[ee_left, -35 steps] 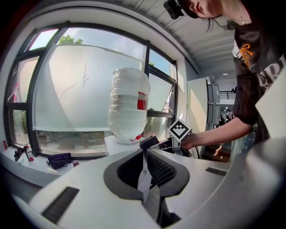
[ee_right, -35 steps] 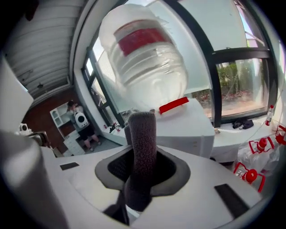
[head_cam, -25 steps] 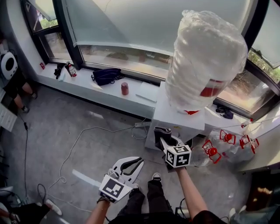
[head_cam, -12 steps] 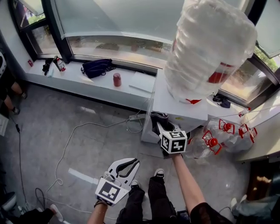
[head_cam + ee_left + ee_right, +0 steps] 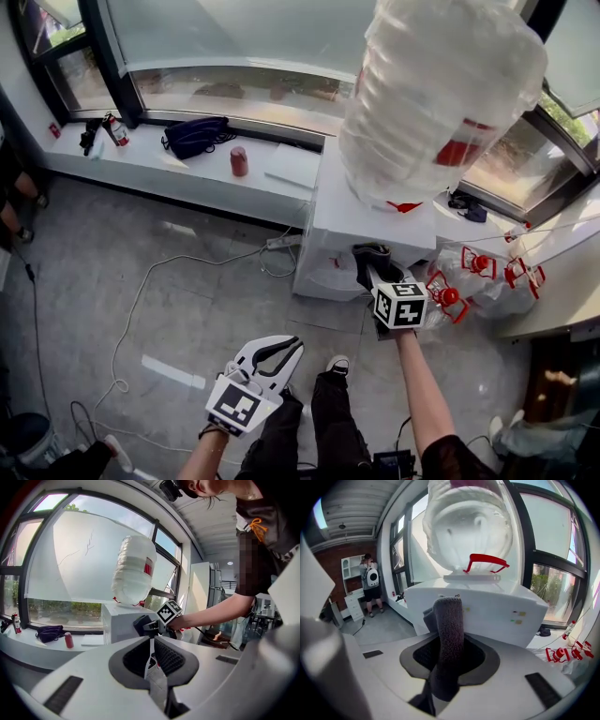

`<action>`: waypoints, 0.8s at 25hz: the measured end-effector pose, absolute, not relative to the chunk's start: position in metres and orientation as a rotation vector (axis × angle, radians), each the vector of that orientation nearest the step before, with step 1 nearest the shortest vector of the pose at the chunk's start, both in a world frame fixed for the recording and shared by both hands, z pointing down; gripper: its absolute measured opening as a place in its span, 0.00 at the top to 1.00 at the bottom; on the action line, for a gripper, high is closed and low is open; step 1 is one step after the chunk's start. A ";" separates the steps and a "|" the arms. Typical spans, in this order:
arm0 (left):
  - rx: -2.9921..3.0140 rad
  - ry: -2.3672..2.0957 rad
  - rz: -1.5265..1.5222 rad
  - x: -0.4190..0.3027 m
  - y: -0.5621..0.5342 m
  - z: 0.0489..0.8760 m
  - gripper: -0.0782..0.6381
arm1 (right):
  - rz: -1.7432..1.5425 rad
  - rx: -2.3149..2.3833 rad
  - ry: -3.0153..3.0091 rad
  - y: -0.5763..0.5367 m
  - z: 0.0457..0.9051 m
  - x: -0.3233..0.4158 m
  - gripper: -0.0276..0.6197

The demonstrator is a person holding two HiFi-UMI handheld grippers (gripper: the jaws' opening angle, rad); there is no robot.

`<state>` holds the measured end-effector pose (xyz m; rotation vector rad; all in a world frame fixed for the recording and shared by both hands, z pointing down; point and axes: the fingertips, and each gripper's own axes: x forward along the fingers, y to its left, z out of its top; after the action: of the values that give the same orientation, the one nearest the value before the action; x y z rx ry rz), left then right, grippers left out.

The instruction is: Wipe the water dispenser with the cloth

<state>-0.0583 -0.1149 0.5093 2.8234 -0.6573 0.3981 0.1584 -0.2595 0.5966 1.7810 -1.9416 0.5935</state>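
Note:
The white water dispenser (image 5: 352, 220) stands by the window sill with a big clear bottle (image 5: 441, 94) upside down on top. My right gripper (image 5: 375, 270) is shut on a dark grey cloth (image 5: 367, 258) and holds it against the dispenser's front face, near the top. In the right gripper view the cloth (image 5: 448, 625) sticks up between the jaws, right in front of the dispenser (image 5: 501, 616). My left gripper (image 5: 292, 347) hangs low over the floor, apart from the dispenser, shut with nothing in it. The left gripper view shows its tips (image 5: 152, 639) together.
A red can (image 5: 239, 161) and a dark bag (image 5: 195, 136) lie on the sill left of the dispenser. Empty bottles with red caps (image 5: 473, 272) lie at its right. A white cable (image 5: 141, 300) runs over the floor. A person (image 5: 371, 585) stands far off.
My right gripper has slid the cloth to the right across the dispenser's front. The left gripper has hardly moved.

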 end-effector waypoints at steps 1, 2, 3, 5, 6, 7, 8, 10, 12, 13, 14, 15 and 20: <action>2.829 -0.646 0.399 -0.054 -0.115 0.509 0.83 | 0.586 1.786 -1.928 -0.256 0.596 0.167 0.79; 2.835 -0.634 0.400 -0.050 -0.114 0.509 0.83 | 0.581 1.793 -1.914 -0.253 0.595 0.177 0.79; 2.841 -0.621 0.401 -0.045 -0.113 0.508 0.83 | 0.579 1.803 -1.899 -0.250 0.595 0.186 0.79; 2.857 -0.593 0.402 -0.036 -0.111 0.506 0.83 | 0.586 1.835 -1.867 -0.242 0.596 0.207 0.79; 2.866 -0.579 0.403 -0.032 -0.110 0.505 0.83 | 0.594 1.856 -1.851 -0.239 0.597 0.217 0.79; 2.874 -0.567 0.403 -0.028 -0.109 0.504 0.83 | 0.604 1.877 -1.836 -0.235 0.597 0.227 0.79; 2.879 -0.558 0.403 -0.026 -0.108 0.503 0.83 | 0.615 1.897 -1.823 -0.232 0.598 0.236 0.79; 2.882 -0.554 0.398 -0.022 -0.106 0.502 0.83 | 0.632 1.925 -1.799 -0.226 0.599 0.251 0.79; 2.885 -0.555 0.398 -0.022 -0.105 0.501 0.83 | 0.636 1.940 -1.778 -0.222 0.600 0.263 0.79; 2.886 -0.555 0.403 -0.023 -0.104 0.501 0.83 | 0.635 1.944 -1.768 -0.220 0.601 0.268 0.79; 2.887 -0.555 0.408 -0.023 -0.104 0.502 0.83 | 0.634 1.948 -1.760 -0.219 0.601 0.273 0.79; 2.888 -0.555 0.413 -0.022 -0.103 0.502 0.83 | 0.633 1.951 -1.753 -0.218 0.602 0.278 0.79; 2.875 -0.575 0.400 -0.025 -0.103 0.504 0.83 | 0.608 1.969 -1.734 -0.212 0.602 0.291 0.79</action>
<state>-0.0247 -0.1034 0.5040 2.8747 -0.5745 0.4003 0.2912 -0.2116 0.6016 1.9687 -1.7336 0.6083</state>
